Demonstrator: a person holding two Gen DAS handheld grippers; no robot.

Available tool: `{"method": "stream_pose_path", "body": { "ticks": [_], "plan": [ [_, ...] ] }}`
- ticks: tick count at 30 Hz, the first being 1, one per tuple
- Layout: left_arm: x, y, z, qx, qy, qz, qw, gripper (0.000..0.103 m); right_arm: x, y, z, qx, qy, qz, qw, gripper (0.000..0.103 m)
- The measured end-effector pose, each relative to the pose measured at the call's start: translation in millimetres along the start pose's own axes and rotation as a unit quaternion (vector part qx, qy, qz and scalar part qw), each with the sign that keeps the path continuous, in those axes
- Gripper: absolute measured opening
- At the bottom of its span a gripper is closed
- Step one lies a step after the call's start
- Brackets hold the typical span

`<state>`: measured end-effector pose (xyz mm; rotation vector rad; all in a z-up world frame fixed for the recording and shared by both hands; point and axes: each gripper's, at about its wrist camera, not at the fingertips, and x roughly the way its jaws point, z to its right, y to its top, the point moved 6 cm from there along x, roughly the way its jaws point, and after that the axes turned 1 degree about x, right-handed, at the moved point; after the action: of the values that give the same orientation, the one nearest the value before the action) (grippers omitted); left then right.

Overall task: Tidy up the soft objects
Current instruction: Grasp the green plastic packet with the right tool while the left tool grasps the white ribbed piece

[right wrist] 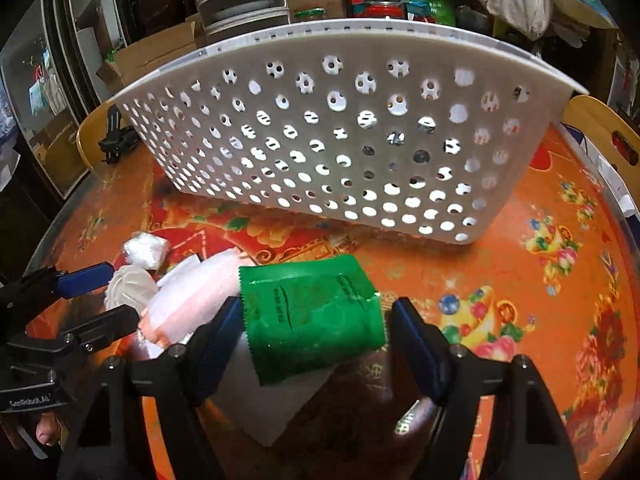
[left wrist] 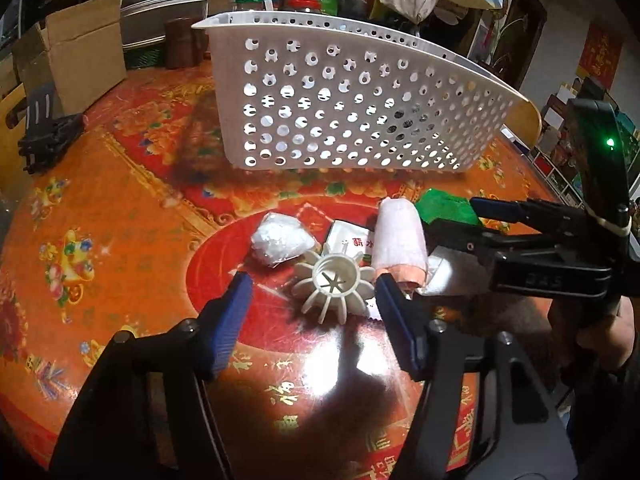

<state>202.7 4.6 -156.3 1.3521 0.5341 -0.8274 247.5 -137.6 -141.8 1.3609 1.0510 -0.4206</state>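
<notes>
A white perforated basket [left wrist: 352,112] stands on the red patterned table, also in the right wrist view [right wrist: 320,140]. In front of it lie a clear bag of white stuff [left wrist: 280,240], a white finned plastic piece [left wrist: 336,280], a white packet [left wrist: 352,240], a pink-and-white roll [left wrist: 400,240] and a green pouch [right wrist: 312,312]. My left gripper [left wrist: 312,296] is open, its jaws either side of the finned piece. My right gripper [right wrist: 316,320] is open around the green pouch, which lies on a white sheet [right wrist: 264,392].
Cardboard boxes [left wrist: 76,52], stacked drawers [left wrist: 164,4], bags and jars crowd the table's far edge behind the basket. A black holder [left wrist: 44,132] lies at the left edge. Wooden chair backs [right wrist: 600,128] rise beside the table.
</notes>
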Motion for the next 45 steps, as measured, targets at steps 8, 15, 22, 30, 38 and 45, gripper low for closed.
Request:
{"method": "stream_pose_path", "body": {
  "ticks": [8,15,22,30,38,45],
  "plan": [
    [-2.2,0.3,2.2,0.007,0.002,0.006,1.0000,0.060,-1.9,-0.4,1.1,-0.009,-0.009,0.002,1.000,0.055],
    [-7.0,-0.8,14.2,0.034,0.010,0.015,0.9993,0.041,-8.5,-3.9,6.2,-0.001,-0.008,0.013,1.000,0.052],
    [-11.7,-2.4,16.7,0.043,0.015,0.028,0.9986,0.040,-26.9,-6.1,17.3,0.013,-0.009,0.033,0.999,0.051],
    [-28.6,-2.4,7.9,0.040,0.024,0.051,0.9976,0.040,-47.8,-10.4,24.4,0.020,-0.007,0.053,0.998,0.051],
    [-48.2,0.9,6.8,0.039,0.025,0.075,0.9961,0.040,-68.5,-12.0,21.0,0.017,-0.010,0.073,0.997,0.051],
    [-70.3,9.4,16.3,0.047,0.026,0.100,0.9935,0.040,-92.0,-5.5,18.4,0.012,-0.018,0.095,0.995,0.051]
  ]
}}
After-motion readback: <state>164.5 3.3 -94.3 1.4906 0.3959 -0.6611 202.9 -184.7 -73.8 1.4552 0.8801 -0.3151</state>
